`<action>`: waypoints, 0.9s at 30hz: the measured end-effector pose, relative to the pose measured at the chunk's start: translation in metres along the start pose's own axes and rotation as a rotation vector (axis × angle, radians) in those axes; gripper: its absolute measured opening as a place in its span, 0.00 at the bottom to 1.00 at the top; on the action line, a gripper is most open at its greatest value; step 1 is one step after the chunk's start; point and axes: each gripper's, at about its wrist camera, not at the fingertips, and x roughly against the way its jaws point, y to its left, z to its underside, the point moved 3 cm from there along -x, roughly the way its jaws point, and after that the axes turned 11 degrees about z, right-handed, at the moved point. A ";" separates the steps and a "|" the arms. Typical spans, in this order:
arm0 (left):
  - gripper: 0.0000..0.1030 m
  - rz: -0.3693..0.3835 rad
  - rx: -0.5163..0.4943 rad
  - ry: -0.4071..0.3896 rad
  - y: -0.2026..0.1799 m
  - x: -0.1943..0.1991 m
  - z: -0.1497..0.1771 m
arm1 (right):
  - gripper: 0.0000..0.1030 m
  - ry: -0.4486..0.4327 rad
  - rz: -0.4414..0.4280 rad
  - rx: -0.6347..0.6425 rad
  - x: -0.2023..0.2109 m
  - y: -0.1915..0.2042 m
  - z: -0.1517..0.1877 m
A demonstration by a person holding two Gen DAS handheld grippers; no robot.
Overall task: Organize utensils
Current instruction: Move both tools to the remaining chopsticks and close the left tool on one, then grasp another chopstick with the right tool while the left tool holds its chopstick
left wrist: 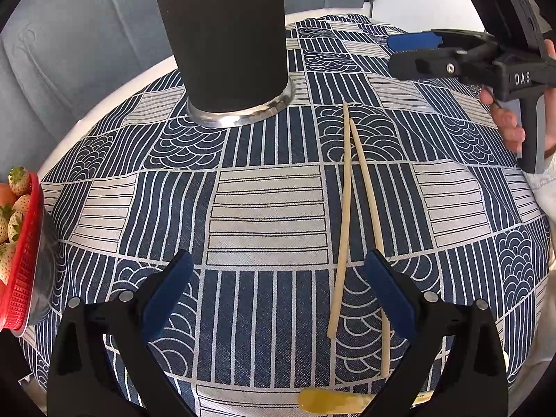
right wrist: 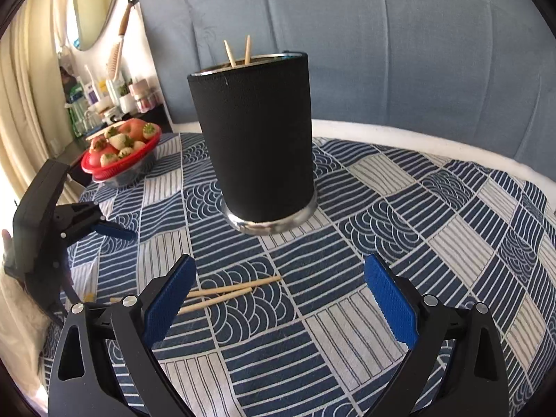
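Observation:
Two pale chopsticks (left wrist: pixel 342 222) lie side by side on the blue patterned tablecloth (left wrist: pixel 267 205); the right wrist view shows these chopsticks (right wrist: pixel 229 293) too. My left gripper (left wrist: pixel 278 278) hovers open over their near ends; one stick lies between the fingers and the other passes under the right finger (left wrist: pixel 389 292). A tall black holder (left wrist: pixel 222 34) with a metal base stands behind. In the right wrist view this holder (right wrist: pixel 253 139) has two chopstick tips (right wrist: pixel 239 52) sticking out. My right gripper (right wrist: pixel 278 292) is open and holds nothing.
A red basket of strawberries (left wrist: pixel 21 243) sits at the table's left edge, also seen as the basket (right wrist: pixel 121 153). A yellow flat utensil (left wrist: pixel 330 401) lies at the near edge. A grey-blue sofa back rises behind the table. A hand holds the right gripper (left wrist: pixel 392 52) at upper right.

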 end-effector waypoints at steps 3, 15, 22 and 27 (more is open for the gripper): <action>0.85 0.041 0.016 -0.001 0.003 -0.001 -0.002 | 0.91 0.046 0.028 -0.015 -0.005 0.002 0.010; 0.19 0.083 -0.022 0.043 -0.022 -0.001 -0.009 | 0.91 0.153 0.104 -0.008 -0.018 0.016 0.032; 0.06 0.103 0.045 -0.004 -0.008 0.003 -0.002 | 0.91 0.234 0.118 -0.055 -0.023 0.032 0.028; 0.05 0.083 0.081 -0.019 0.002 0.011 0.008 | 0.90 0.297 0.129 -0.118 -0.031 0.043 0.028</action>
